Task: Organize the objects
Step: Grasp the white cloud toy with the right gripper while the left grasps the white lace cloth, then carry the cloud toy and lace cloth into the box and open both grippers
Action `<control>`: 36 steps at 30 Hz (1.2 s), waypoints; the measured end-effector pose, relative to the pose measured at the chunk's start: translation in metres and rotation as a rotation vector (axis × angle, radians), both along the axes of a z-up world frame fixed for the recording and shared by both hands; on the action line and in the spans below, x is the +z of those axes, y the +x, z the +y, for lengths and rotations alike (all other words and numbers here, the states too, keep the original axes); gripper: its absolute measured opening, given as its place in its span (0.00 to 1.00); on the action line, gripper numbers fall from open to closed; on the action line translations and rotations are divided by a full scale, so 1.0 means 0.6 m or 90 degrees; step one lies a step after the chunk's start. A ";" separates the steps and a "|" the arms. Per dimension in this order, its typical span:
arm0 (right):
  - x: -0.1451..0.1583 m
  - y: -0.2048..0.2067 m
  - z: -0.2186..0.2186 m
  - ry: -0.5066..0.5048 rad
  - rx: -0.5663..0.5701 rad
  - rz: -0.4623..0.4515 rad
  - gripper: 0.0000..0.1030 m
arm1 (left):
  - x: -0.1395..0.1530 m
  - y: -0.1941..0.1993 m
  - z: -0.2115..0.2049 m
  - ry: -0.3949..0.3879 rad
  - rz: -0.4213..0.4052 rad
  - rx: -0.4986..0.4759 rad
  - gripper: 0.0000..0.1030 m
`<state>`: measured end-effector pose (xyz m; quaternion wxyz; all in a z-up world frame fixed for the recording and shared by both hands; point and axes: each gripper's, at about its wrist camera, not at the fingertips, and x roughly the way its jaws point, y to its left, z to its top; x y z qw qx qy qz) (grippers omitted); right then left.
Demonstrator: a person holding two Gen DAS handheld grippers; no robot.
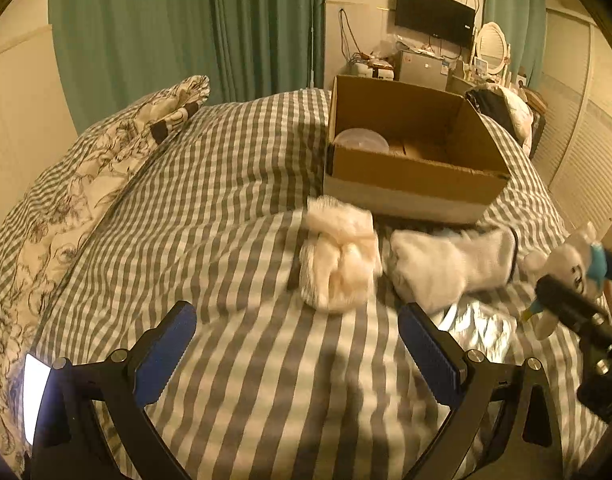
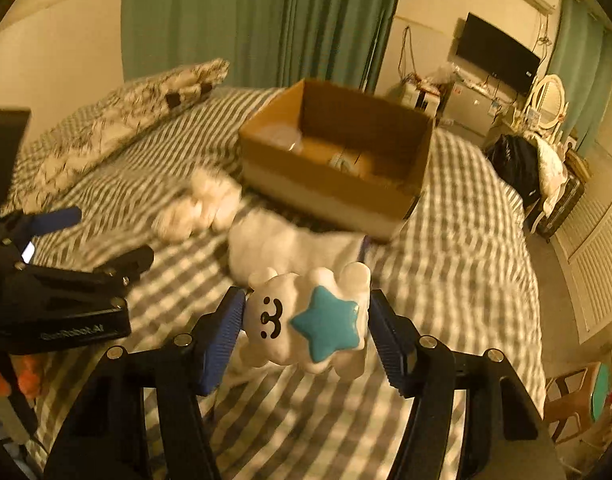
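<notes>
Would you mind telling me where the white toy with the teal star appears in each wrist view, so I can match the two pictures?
Left wrist view: the white star toy sits at the far right edge, held above the bed by the right hand-held gripper.
Right wrist view: low centre, the toy is clamped between the right hand-held gripper's blue pads.
Shared landmark: the open cardboard box on the striped bed, beyond the toy.

My right hand-held gripper [image 2: 304, 328] is clamped, both blue pads [image 2: 222, 336] pressing what sits between them. My left hand-held gripper [image 1: 298, 344] hangs level off to its left, fingers spread wide with nothing between them.
</notes>
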<state>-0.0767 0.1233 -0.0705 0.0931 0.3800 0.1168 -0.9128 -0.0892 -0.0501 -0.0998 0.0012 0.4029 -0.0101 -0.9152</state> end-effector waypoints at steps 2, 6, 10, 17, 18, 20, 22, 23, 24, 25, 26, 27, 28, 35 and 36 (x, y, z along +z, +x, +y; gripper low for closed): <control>0.013 -0.021 0.004 0.001 -0.005 0.011 0.60 | 0.003 -0.024 0.004 -0.003 0.003 0.000 1.00; 0.026 -0.055 0.009 0.000 -0.010 0.026 0.60 | 0.001 -0.072 0.009 -0.018 0.003 0.002 1.00; 0.018 -0.080 0.013 -0.009 -0.011 0.020 0.60 | -0.012 -0.110 0.015 -0.017 -0.013 -0.004 0.96; -0.021 -0.104 0.020 -0.019 -0.016 -0.017 0.60 | -0.052 -0.141 0.036 -0.012 -0.070 -0.047 0.70; -0.023 -0.107 0.021 -0.020 -0.018 -0.021 0.60 | -0.056 -0.142 0.038 -0.006 -0.077 -0.058 0.60; -0.026 -0.108 0.023 -0.024 -0.021 -0.025 0.60 | -0.058 -0.140 0.043 0.010 -0.081 -0.087 0.39; -0.025 -0.106 0.026 -0.025 -0.022 -0.024 0.60 | -0.053 -0.131 0.047 0.013 -0.068 -0.102 0.29; -0.023 -0.102 0.026 -0.025 -0.023 -0.022 0.60 | -0.048 -0.125 0.048 0.014 -0.058 -0.106 0.25; -0.020 -0.100 0.027 -0.025 -0.024 -0.019 0.60 | -0.046 -0.122 0.049 0.016 -0.055 -0.108 0.19; -0.016 -0.097 0.029 -0.026 -0.026 -0.017 0.60 | -0.044 -0.119 0.049 0.017 -0.054 -0.108 0.18; -0.012 -0.093 0.031 -0.027 -0.027 -0.013 0.60 | -0.040 -0.115 0.048 0.017 -0.052 -0.106 0.16; -0.007 -0.089 0.032 -0.028 -0.028 -0.009 0.60 | -0.036 -0.110 0.046 0.017 -0.049 -0.105 0.14; -0.001 -0.083 0.033 -0.029 -0.029 -0.004 0.60 | -0.033 -0.107 0.046 0.018 -0.049 -0.105 0.14; 0.047 -0.045 0.046 -0.031 -0.037 0.037 0.60 | 0.017 -0.067 0.046 0.011 -0.016 -0.107 0.13; 0.053 -0.042 0.047 -0.032 -0.037 0.041 0.60 | 0.025 -0.061 0.046 0.011 -0.009 -0.107 0.13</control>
